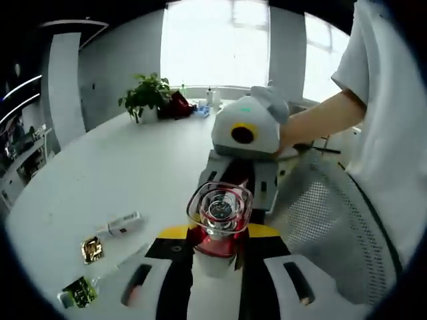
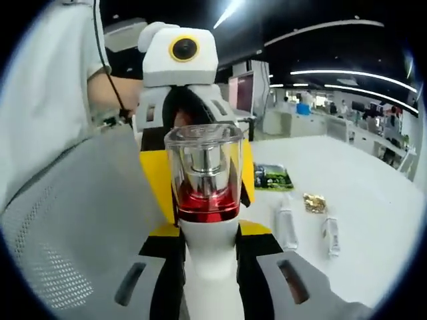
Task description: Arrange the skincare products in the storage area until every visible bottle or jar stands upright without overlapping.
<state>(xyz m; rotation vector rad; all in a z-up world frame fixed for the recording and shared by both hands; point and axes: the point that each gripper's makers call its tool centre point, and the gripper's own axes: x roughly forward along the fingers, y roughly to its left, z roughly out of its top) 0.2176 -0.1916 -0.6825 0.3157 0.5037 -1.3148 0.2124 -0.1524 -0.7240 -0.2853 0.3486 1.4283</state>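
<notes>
White plastic and a red collar under a clear cap: that was the bottle (image 2: 203, 170), upright in the air between the two tools and not resting on anything. It hung off the table's near edge, above the grey mesh chair (image 2: 73, 220), so no surface carried it.

Seen from the left gripper view, the left gripper (image 1: 215, 283) had its jaws closed against the bottle's white body from both sides. The right gripper (image 2: 210, 287) looked the same in its own view, with dark pads pressed to the body and no gap showing. I judged both tools were clamped on the one bottle, facing each other across it.

To do this step well, I thought one tool should let go before anything travelled, because two grips pulling on a smooth body could twist it or pop the cap. Keeping the lower grip and freeing the other seemed safest.

I would have carried it level over the white table (image 1: 100, 180) and set it down on bare surface, well apart from the white tube (image 1: 123, 223), the gold sachet (image 1: 91, 249) and the green sachet (image 1: 79, 292) near the table's edge. I meant to open only once the base sat flat, since a tall, narrow bottle tips easily.
</notes>
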